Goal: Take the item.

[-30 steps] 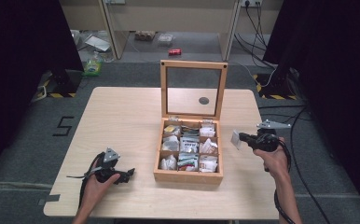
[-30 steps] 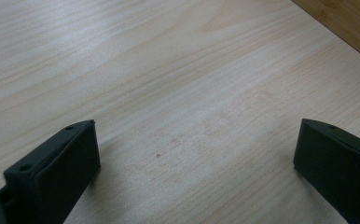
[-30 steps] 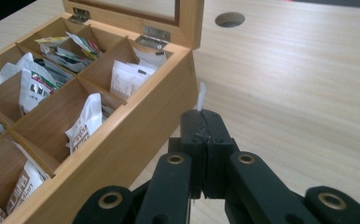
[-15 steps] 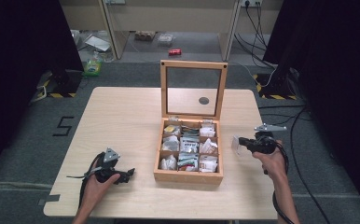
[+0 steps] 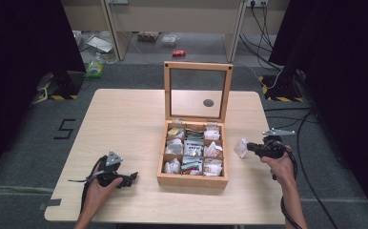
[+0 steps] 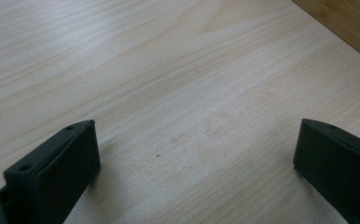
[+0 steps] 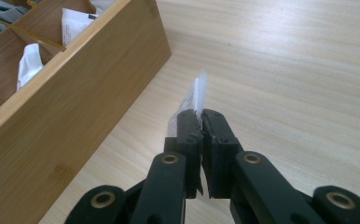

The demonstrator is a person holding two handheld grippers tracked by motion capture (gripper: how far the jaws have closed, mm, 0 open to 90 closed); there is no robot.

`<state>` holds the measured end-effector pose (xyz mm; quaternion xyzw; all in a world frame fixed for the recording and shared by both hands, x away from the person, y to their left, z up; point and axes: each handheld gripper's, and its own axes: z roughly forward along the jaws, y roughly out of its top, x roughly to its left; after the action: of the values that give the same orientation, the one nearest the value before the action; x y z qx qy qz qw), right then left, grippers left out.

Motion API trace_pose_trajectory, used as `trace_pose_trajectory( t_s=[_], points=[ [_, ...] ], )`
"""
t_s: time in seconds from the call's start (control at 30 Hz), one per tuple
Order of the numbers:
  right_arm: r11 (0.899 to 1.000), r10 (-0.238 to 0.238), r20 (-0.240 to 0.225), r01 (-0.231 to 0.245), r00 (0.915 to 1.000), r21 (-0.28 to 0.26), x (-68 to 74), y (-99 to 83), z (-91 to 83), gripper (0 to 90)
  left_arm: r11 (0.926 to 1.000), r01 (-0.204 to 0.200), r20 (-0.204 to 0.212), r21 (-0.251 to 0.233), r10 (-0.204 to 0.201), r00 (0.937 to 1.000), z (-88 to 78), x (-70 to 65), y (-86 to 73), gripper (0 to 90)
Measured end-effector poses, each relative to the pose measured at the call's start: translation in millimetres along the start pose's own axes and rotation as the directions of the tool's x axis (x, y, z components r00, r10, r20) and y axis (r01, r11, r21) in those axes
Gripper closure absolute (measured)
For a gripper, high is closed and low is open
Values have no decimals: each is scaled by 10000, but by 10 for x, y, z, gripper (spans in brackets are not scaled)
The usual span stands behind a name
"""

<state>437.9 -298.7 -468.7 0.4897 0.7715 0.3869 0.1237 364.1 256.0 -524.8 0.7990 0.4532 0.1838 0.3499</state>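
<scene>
1. Right gripper [image 5: 247, 147], held at 3 o'clock of the wooden box [image 5: 192, 181], is clamped on a small white packet [image 5: 240, 148]; its jaws have just been easing open slightly, yet the right gripper view shows the packet [image 7: 194, 100] pinched between the pads.
2. Packet sits just off the box's right wall, above the table [image 5: 125, 124], clear of the box.
3. Box stands mid-table, glass-paned lid [image 5: 198, 90] upright at 12 o'clock.
4. Interior: grid of nine compartments, each holding packets, mostly white, some grey, one yellowish at the far left.
5. Right gripper view shows white packets [image 7: 29, 63] standing in the nearest compartments.
6. Left gripper [image 5: 132, 177] rests at 8 o'clock of the box, jaws wide apart over bare tabletop, nothing between them.
</scene>
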Motion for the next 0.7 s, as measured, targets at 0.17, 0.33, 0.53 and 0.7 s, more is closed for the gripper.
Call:
trace_pose_trajectory(
  t_s=[0.17, 0.33, 0.53, 0.7],
  points=[
    [9996, 123, -28, -123, 9999, 240, -49, -49, 37, 834, 10000, -1, 2, 0, 1, 10000, 0, 0, 0, 0],
    [9987, 314, -18, -313, 9995, 402, -93, -88, 49, 818, 10000, 1, 1, 1, -1, 10000, 0, 0, 0, 0],
    [9981, 397, 74, -400, 9992, 467, -125, -111, 53, 788, 10000, 0, 0, 2, 0, 10000, 0, 0, 0, 0],
    [9981, 385, 189, -393, 9991, 469, -132, -109, 52, 745, 10000, -1, 2, 2, 1, 10000, 0, 0, 0, 0]
  ],
)
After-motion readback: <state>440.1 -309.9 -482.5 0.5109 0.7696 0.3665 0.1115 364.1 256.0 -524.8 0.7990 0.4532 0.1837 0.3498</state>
